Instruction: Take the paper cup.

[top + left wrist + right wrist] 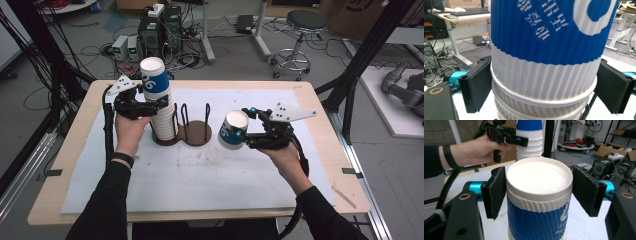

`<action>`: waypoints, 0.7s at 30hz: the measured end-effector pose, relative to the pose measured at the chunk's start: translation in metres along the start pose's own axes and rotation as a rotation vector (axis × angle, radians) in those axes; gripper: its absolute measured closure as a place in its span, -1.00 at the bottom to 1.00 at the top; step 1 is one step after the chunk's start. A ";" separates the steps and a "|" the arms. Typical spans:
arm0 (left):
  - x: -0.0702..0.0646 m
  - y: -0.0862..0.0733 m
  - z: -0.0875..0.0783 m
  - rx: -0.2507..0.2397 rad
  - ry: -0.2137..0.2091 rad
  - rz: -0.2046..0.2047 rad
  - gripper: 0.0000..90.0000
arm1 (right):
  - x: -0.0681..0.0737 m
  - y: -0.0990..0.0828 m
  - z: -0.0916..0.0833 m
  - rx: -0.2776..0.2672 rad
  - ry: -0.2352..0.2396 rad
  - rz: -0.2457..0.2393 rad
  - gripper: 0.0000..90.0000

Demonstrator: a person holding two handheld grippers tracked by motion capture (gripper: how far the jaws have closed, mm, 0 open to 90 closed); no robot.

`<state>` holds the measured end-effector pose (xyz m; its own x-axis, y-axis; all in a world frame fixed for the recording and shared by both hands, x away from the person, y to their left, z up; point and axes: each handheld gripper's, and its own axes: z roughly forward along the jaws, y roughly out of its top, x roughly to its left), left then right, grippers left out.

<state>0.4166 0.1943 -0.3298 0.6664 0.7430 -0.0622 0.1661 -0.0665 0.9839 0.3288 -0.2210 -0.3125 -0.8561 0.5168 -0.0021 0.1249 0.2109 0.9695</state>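
A tall stack of blue-and-white ribbed paper cups (161, 117) stands in the left ring of a brown wire cup holder (196, 134). My left gripper (159, 103) is shut on the stack below its top cup (544, 62), one black pad (477, 85) pressing on each side. To the right, my right gripper (246, 131) is shut on a single blue-and-white cup (233, 131). The cup's white base (538, 176) faces the camera, and it sits low over the white mat. The stack (529, 142) and the left gripper (509, 136) stand behind it.
A white mat (200, 170) covers most of the wooden table (75, 145). The holder's right ring, with its upright wire loops (186, 117), is empty. Beyond the table are computer cases (160, 30), cables and a stool (300, 40). Black frame posts (365, 55) stand at the right.
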 end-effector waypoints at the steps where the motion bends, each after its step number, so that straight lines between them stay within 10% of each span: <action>1: 0.000 0.000 0.000 -0.001 -0.001 -0.001 -0.75 | 0.001 -0.007 0.001 -0.001 0.002 0.016 -0.31; 21: 0.000 0.000 -0.001 0.003 0.000 -0.001 -0.75 | 0.012 -0.039 0.009 0.023 0.008 0.014 -0.32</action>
<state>0.4159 0.1943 -0.3293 0.6663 0.7430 -0.0630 0.1689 -0.0682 0.9833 0.3182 -0.2161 -0.3524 -0.8580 0.5134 0.0134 0.1482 0.2225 0.9636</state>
